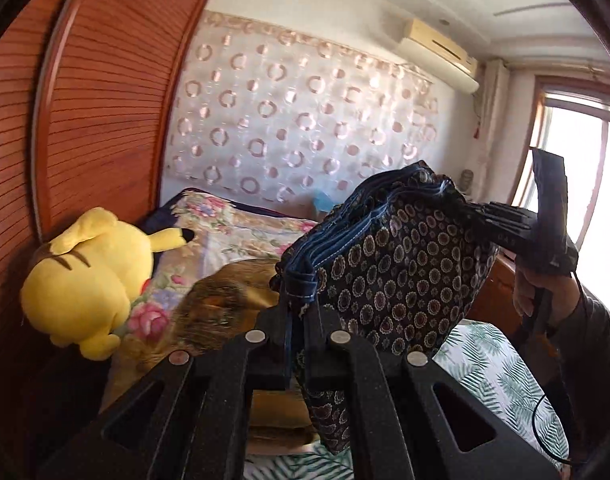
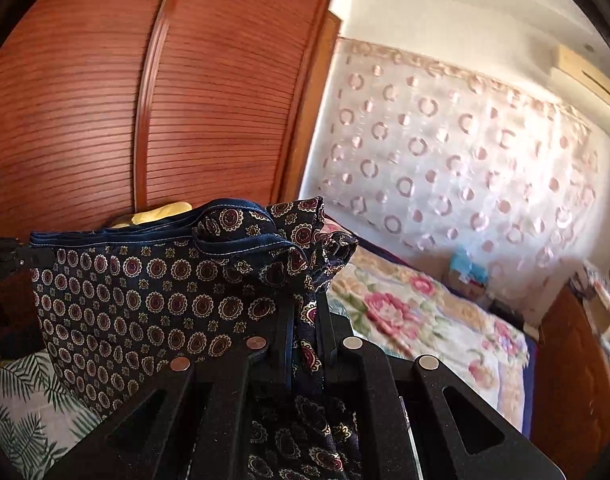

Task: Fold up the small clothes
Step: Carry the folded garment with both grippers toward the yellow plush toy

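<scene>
A small dark navy garment [image 1: 397,264] with a round medallion print and blue stitched hems hangs in the air, stretched between both grippers. My left gripper [image 1: 299,304] is shut on one top corner of it. My right gripper [image 2: 305,312] is shut on the other top corner; it also shows in the left wrist view [image 1: 481,212], held by a hand. In the right wrist view the garment [image 2: 145,296] spreads to the left, where the left gripper [image 2: 29,254] pinches its far corner. The lower part of the garment hangs behind the gripper bodies.
Below is a bed with a white leaf-print sheet [image 1: 501,376] and a floral quilt [image 2: 417,320]. A yellow plush toy [image 1: 85,280] lies against the red-brown wooden wardrobe [image 1: 105,120]. A brown folded blanket [image 1: 233,296] lies on the bed. A curtained wall and a window [image 1: 585,200] are behind.
</scene>
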`<state>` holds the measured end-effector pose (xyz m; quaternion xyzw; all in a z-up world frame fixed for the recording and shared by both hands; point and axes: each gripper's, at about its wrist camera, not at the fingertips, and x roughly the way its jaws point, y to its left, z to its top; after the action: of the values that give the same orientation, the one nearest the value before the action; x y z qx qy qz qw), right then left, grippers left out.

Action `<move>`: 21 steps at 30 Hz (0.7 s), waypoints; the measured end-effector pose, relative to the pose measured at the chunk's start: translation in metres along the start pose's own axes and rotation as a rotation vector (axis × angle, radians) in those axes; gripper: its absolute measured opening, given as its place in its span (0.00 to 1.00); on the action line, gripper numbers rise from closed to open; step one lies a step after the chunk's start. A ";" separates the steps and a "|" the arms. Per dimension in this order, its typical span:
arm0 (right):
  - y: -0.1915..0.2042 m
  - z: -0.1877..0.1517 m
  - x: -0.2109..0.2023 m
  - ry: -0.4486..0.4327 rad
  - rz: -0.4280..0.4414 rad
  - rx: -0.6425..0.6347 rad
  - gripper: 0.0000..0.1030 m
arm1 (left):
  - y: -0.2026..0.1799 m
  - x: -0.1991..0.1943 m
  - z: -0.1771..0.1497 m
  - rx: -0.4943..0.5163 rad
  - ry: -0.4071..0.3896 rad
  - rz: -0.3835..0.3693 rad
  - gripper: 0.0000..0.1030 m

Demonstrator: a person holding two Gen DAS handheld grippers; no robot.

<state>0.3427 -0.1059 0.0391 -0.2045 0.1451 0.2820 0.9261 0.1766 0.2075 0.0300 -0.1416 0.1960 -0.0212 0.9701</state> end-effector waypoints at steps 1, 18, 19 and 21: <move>0.002 0.004 0.009 0.001 0.005 -0.014 0.07 | 0.005 0.002 -0.003 -0.004 -0.001 0.017 0.04; 0.030 0.019 0.156 0.115 0.114 0.000 0.07 | 0.058 0.019 -0.056 -0.099 0.061 0.214 0.04; 0.032 0.021 0.160 0.120 0.116 -0.007 0.07 | 0.059 0.018 -0.057 -0.102 0.061 0.218 0.04; 0.037 0.026 0.166 0.122 0.115 -0.018 0.07 | 0.057 0.012 -0.060 -0.112 0.057 0.223 0.04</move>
<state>0.4582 0.0109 -0.0132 -0.2211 0.2102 0.3233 0.8958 0.1636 0.2449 -0.0438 -0.1724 0.2388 0.0939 0.9510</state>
